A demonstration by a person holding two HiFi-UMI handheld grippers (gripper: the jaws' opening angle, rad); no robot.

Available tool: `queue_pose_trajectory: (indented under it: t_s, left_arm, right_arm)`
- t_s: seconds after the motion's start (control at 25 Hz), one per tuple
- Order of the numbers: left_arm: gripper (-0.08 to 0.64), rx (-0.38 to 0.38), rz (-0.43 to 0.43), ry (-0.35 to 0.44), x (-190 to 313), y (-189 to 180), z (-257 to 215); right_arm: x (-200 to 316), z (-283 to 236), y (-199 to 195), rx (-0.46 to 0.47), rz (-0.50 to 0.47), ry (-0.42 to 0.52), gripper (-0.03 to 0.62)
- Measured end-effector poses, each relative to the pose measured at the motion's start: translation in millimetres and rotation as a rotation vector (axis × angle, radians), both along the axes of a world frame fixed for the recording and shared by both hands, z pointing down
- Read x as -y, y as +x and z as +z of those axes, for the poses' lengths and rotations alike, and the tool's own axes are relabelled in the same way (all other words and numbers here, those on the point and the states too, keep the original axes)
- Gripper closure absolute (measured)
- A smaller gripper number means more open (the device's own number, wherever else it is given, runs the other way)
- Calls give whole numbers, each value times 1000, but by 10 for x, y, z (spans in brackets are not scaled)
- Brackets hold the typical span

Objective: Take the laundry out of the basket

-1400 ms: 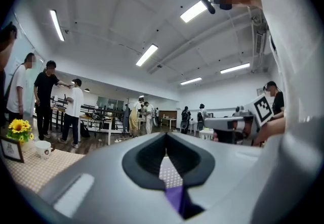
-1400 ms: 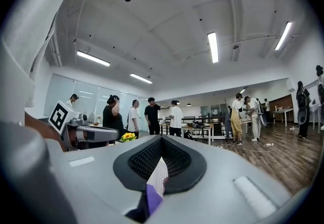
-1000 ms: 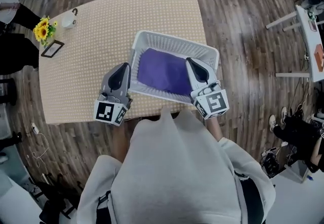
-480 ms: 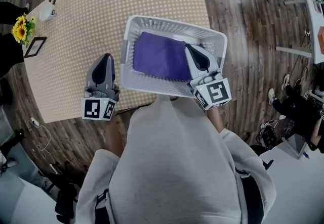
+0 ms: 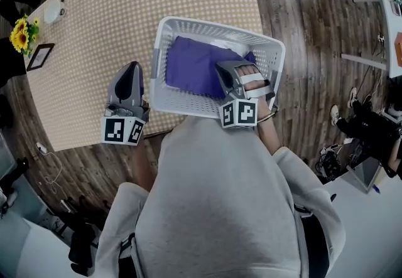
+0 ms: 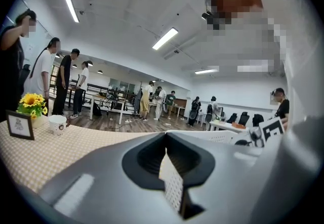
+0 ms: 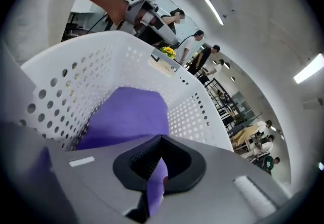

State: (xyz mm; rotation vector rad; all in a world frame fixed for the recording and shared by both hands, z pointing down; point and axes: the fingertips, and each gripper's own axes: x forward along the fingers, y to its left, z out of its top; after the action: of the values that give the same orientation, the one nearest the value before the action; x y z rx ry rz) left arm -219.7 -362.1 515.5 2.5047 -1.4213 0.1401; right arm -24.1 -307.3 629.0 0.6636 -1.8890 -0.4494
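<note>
A white perforated laundry basket (image 5: 182,102) stands at the near edge of the table, with a folded purple cloth (image 5: 191,66) lying in it. My right gripper (image 5: 226,69) reaches over the near right rim into the basket, just above the cloth's right end. Its jaws are shut. In the right gripper view the purple cloth (image 7: 126,114) fills the basket (image 7: 71,81) floor ahead of my right gripper (image 7: 161,139) and shows through the thin slit. My left gripper (image 5: 130,69) hovers over the table outside the basket's left wall, shut, holding nothing.
The dotted tablecloth (image 5: 125,7) covers the table. At its far left stand sunflowers (image 5: 21,31), a small picture frame (image 5: 39,57) and a white cup (image 5: 53,12). Wooden floor surrounds the table. Several people stand far off in the room (image 6: 61,81).
My right gripper has turned and swung left from the basket's right rim to above the purple cloth. My left gripper drew away from the basket's left wall, then held still.
</note>
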Motion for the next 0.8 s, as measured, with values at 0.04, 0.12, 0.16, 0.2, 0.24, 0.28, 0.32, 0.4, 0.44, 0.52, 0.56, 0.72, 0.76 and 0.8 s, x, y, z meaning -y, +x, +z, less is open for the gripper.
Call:
queue_pose_trajectory:
  t_s: [0.04, 0.12, 0.16, 0.2, 0.24, 0.28, 0.32, 0.4, 0.44, 0.52, 0.56, 0.72, 0.76, 0.8]
  left_arm:
    - [552, -4, -3, 1, -2, -7, -7]
    - [552, -8, -9, 6, -12, -27, -19]
    - [552, -9, -12, 8, -18, -37, -23]
    - [552, -9, -14, 9, -23, -45, -25]
    - [552, -10, -17, 10, -28, -48, -28]
    - [552, -12, -19, 12, -32, -47, -33]
    - [552, -14, -21, 14, -37, -42, -40]
    - [552, -17, -25, 19, -45, -33, -54]
    - [552, -19, -28, 21, -45, -38, -59]
    - [552, -22, -35, 22, -42, -72, -65]
    - [552, -23, -41, 22, -41, -96, -66]
    - [552, -22, -62, 13, -55, -162, -45]
    - [552, -22, -68, 11, -57, -176, -41]
    - [552, -23, -75, 10, -57, -194, -40]
  right_arm:
    - [-4, 10, -11, 17, 10, -18, 592]
    - [5, 17, -27, 53, 29, -58, 592]
    - [12, 27, -36, 77, 38, -92, 592]
    - [13, 54, -42, 102, 48, -145, 590]
    - [6, 108, -44, 121, 58, -221, 483]
    - [-7, 185, -38, 126, 66, -310, 288]
    - [-13, 268, -24, 116, 71, -390, 192]
    - [15, 403, 5, 85, 62, -479, 72]
    - [38, 456, 11, 73, 54, -506, 43]
    - [66, 550, 6, 57, 50, -579, 11]
    - [66, 603, 5, 49, 53, -628, -5]
    - [35, 838, 59, 3, 85, -823, -5]
    - [28, 915, 76, 2, 101, -863, -5]
    - [14, 1015, 90, 6, 120, -907, -5]
